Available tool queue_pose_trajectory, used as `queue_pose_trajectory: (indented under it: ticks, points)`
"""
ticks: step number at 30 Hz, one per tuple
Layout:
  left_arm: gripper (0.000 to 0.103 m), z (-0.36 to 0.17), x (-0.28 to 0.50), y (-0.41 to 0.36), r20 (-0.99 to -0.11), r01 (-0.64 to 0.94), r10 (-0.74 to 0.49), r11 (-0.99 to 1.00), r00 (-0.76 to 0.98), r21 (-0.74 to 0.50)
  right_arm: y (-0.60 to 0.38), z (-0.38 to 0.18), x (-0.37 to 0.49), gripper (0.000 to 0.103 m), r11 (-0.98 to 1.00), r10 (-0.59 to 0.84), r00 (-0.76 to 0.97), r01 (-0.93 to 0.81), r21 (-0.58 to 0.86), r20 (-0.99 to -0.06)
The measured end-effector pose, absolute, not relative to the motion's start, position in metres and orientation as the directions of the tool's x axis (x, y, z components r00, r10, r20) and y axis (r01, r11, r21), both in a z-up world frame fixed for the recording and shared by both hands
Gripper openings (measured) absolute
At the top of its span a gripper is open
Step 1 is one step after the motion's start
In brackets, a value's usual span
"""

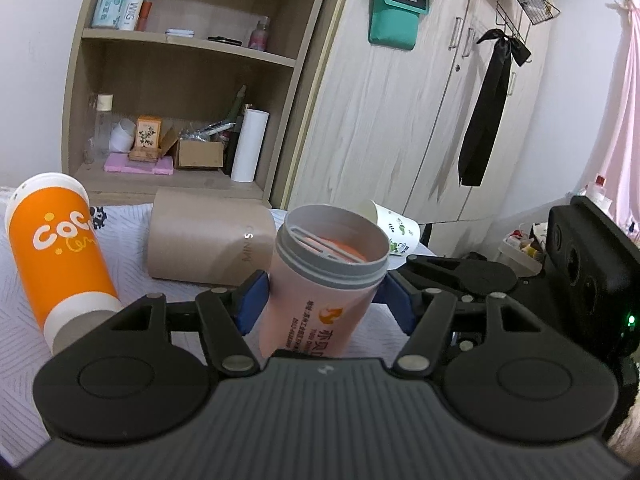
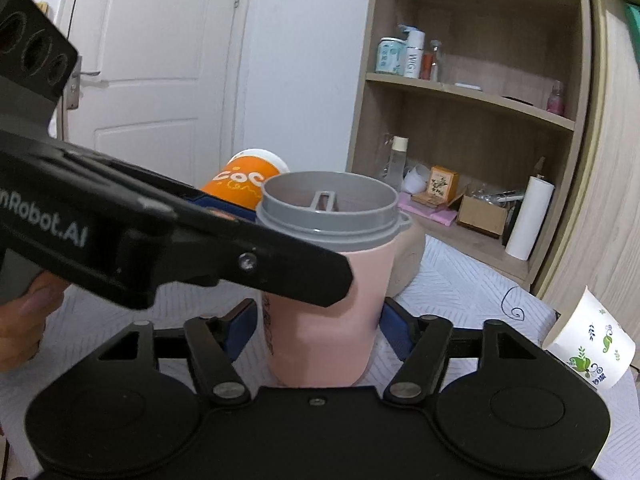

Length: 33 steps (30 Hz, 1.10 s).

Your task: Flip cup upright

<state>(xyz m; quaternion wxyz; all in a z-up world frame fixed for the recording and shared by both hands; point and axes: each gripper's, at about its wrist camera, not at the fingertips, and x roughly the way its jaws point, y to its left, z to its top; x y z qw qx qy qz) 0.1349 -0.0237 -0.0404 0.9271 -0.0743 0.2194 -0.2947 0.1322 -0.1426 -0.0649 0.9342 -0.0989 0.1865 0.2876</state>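
A pink cup (image 1: 316, 300) with a grey threaded rim stands mouth-up, leaning slightly, on the white patterned cloth (image 1: 24, 344). My left gripper (image 1: 324, 300) has its blue pads against both sides of the cup just below the rim. In the right wrist view the same pink cup (image 2: 348, 320) sits between the blue pads of my right gripper (image 2: 316, 328), lower on its body. The left gripper's black body (image 2: 168, 240) crosses in front from the left, held by a hand.
An orange and white cup (image 1: 60, 256) stands to the left. A brown paper cylinder (image 1: 208, 236) lies behind the pink cup. A white paper cup with green print (image 2: 588, 340) lies at the right edge. A wooden shelf unit (image 1: 188, 80) and wardrobe stand behind.
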Motion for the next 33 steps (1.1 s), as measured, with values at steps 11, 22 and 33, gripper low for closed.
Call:
queue_pose_trajectory:
  ticks: [11, 22, 33]
  points:
    - [0.065, -0.041, 0.128, -0.027, -0.391, 0.522, -0.591, 0.807, 0.706, -0.276, -0.137, -0.063, 0.122, 0.081, 0.815, 0.486, 0.782, -0.566, -0.119, -0.391]
    - [0.069, -0.030, 0.101, -0.007, -0.385, 0.452, -0.542, 0.839, 0.747, -0.303, -0.168, -0.069, 0.097, 0.087, 0.890, 0.421, 0.807, -0.456, 0.015, -0.413]
    - [0.070, -0.003, 0.034, 0.003, -0.353, 0.327, -0.383, 0.921, 0.853, -0.209, -0.187, -0.036, 0.020, 0.087, 0.960, 0.272, 0.915, -0.281, 0.013, -0.298]
